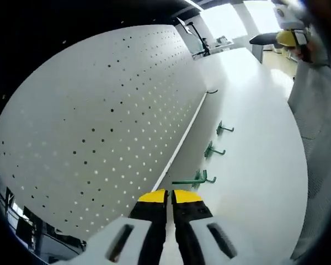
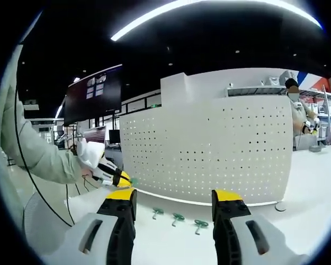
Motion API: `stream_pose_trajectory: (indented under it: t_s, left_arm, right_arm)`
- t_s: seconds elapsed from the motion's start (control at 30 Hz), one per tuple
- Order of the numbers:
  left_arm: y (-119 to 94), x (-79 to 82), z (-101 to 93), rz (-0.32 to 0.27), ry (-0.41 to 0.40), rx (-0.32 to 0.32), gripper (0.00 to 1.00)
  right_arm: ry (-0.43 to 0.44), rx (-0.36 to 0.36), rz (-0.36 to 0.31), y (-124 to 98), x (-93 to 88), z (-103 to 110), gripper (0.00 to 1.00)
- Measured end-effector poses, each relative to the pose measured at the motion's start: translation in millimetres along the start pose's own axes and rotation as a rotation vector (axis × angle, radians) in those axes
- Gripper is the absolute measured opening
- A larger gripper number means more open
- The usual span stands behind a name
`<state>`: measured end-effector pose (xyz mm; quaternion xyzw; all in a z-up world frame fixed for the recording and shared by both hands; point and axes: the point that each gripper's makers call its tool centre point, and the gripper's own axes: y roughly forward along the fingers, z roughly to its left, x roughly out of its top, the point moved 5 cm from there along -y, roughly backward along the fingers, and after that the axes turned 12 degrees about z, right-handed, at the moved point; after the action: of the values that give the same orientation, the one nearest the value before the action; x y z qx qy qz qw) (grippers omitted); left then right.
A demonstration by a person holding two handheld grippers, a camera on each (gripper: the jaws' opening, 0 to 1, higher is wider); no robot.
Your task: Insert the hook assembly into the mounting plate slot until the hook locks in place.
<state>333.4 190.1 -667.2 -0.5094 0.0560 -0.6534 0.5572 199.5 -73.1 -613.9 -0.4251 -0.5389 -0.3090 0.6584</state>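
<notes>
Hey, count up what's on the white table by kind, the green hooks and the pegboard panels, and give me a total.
Green hooks: 3
White pegboard: 1
Total: 4

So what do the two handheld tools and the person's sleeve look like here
Each tool has black jaws capped with yellow tips, rising from a white body with dark slots: the left tool in the left gripper view, the right tool in the right gripper view. The right gripper view also shows the person's pale grey-green sleeve, a white glove, and a thin black cable running along the arm.
</notes>
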Motion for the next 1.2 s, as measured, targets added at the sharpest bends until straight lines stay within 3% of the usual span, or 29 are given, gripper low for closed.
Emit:
stream_pose_trajectory:
  t_s: [0.43, 0.73, 0.97, 1.2]
  left_arm:
    - [-32.5, 31.4, -7.3, -0.173, -0.160, 0.070, 0.03]
    - [-52.2, 52.4, -24.9, -0.303, -0.248, 0.085, 0.03]
    - [-57.6, 57.0, -34.2, -0.378, -0.373, 0.063, 0.03]
    - [-64.1, 58.7, -42.6, -0.423, -0.447, 0.043, 0.03]
  right_arm:
    - [-0.024, 0.011, 0.000, -0.8, 0.7, 4.7, 0.52]
    - [-0.027, 0.018, 0.006, -0.5, 0.1, 6.1, 0.52]
    - [-0.026, 0.018, 0.005, -0.7, 0.1, 6.1, 0.51]
    - [-0.024, 0.027, 0.015, 0.1, -1.4, 7.4, 0.49]
